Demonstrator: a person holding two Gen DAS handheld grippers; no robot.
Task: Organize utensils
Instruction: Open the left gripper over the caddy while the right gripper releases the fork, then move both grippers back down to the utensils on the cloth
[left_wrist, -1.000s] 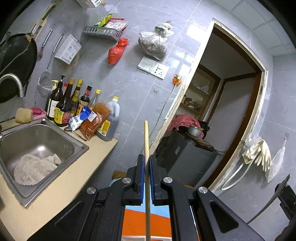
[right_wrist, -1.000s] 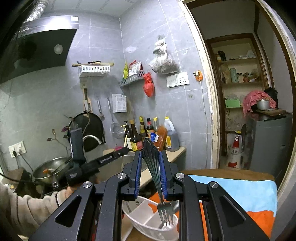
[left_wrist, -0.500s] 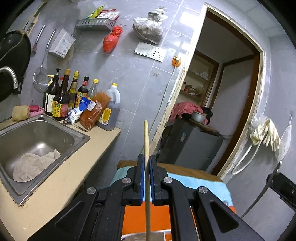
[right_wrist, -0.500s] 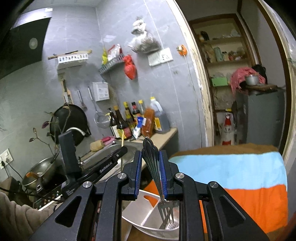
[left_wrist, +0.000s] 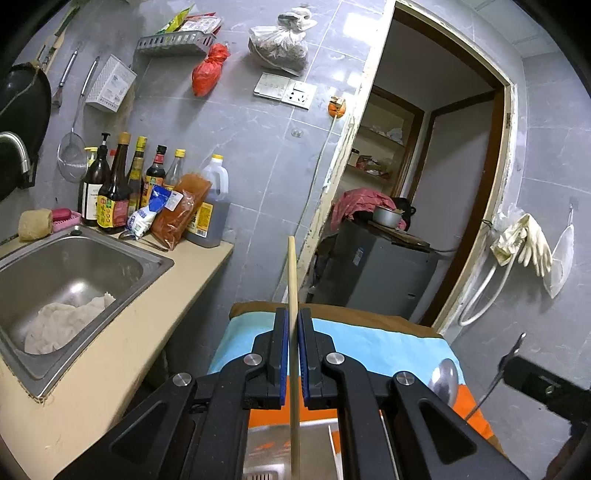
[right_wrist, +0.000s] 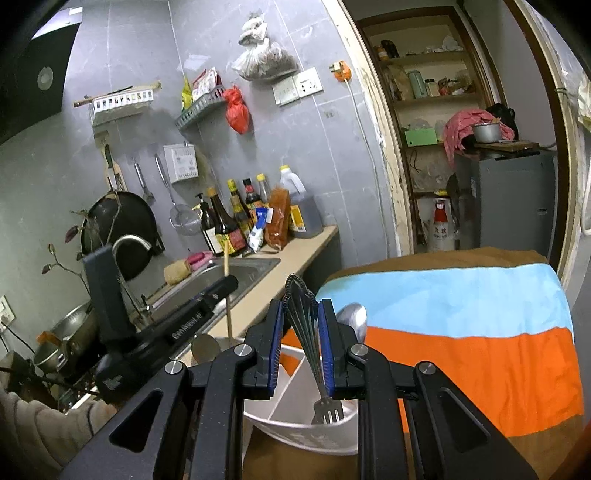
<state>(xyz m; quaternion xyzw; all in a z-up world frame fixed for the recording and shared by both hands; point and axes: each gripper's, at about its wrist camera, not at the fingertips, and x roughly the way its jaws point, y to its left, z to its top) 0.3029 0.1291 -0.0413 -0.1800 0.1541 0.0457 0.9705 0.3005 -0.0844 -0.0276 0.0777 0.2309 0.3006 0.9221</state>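
Observation:
My left gripper (left_wrist: 292, 317) is shut on a wooden chopstick (left_wrist: 293, 280) that stands upright between the blue pads. My right gripper (right_wrist: 301, 310) is shut on a bundle of metal forks (right_wrist: 308, 332), tines down inside a white divided utensil holder (right_wrist: 295, 417). The holder stands on a table under a striped cloth (right_wrist: 461, 332). A metal spoon (right_wrist: 352, 317) stands in the holder behind the right gripper; it also shows in the left wrist view (left_wrist: 445, 380). The left gripper (right_wrist: 207, 306) and its chopstick (right_wrist: 227, 291) hang over the holder's left side.
A steel sink (left_wrist: 62, 280) with a rag lies left of the table in a beige counter (left_wrist: 122, 343). Sauce bottles (left_wrist: 122, 184) and an oil jug (left_wrist: 210, 210) stand at the wall. A doorway (left_wrist: 424, 184) with a grey cabinet lies beyond.
Both grippers have tilted and come down toward the table. The forks' tines have sunk deeper into the white holder. The chopstick has come lower over the holder.

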